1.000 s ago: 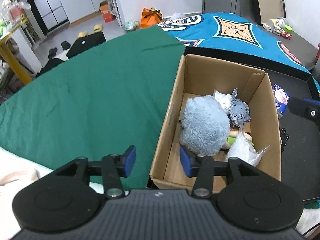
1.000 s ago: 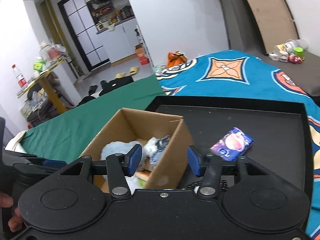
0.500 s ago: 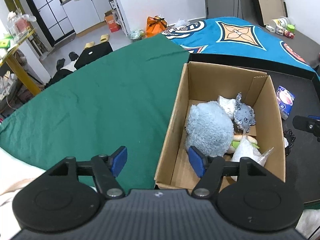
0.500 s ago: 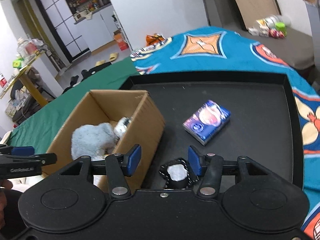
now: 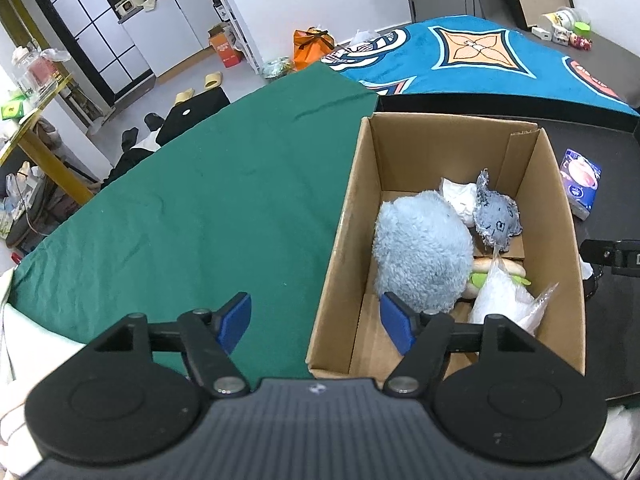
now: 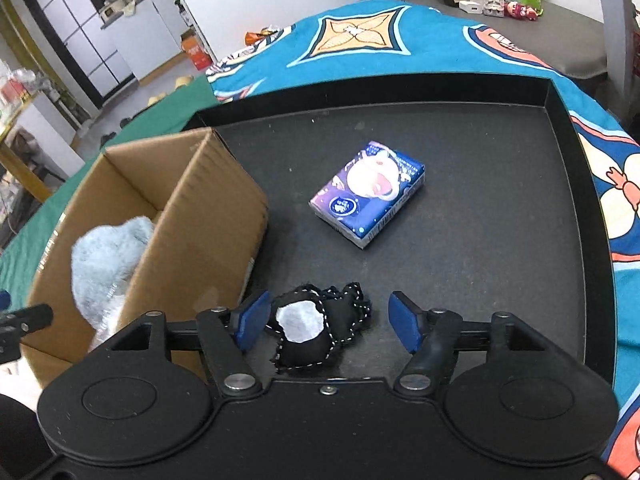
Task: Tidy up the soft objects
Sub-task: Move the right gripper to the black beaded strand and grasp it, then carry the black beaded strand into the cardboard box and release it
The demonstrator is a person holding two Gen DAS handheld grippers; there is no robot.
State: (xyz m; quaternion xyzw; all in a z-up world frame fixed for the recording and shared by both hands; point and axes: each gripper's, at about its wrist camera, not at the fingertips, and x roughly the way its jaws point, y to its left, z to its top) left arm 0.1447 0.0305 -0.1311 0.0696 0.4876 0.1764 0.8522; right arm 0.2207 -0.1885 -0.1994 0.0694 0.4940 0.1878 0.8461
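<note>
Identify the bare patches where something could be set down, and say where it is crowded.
Free: the green cloth left of the cardboard box, and the black tray right of the tissue pack. Crowded: the box's floor, filled by the fluffy blue toy and other soft things, bare only at its near end.

An open brown cardboard box (image 5: 436,152) is sitting upright, holding a round fluffy pale-blue plush (image 5: 422,254), a small grey fabric toy (image 5: 496,220) beside crumpled white paper (image 5: 456,198), a soft hot-dog toy (image 5: 486,268) (mostly hidden) and a clear plastic bag (image 5: 502,298). On the black tray (image 6: 480,240) outside it, a blue-and-purple tissue pack (image 6: 368,192) is lying flat, and a small black pouch with a white patch (image 6: 316,328) is lying crumpled nearer the camera.
</note>
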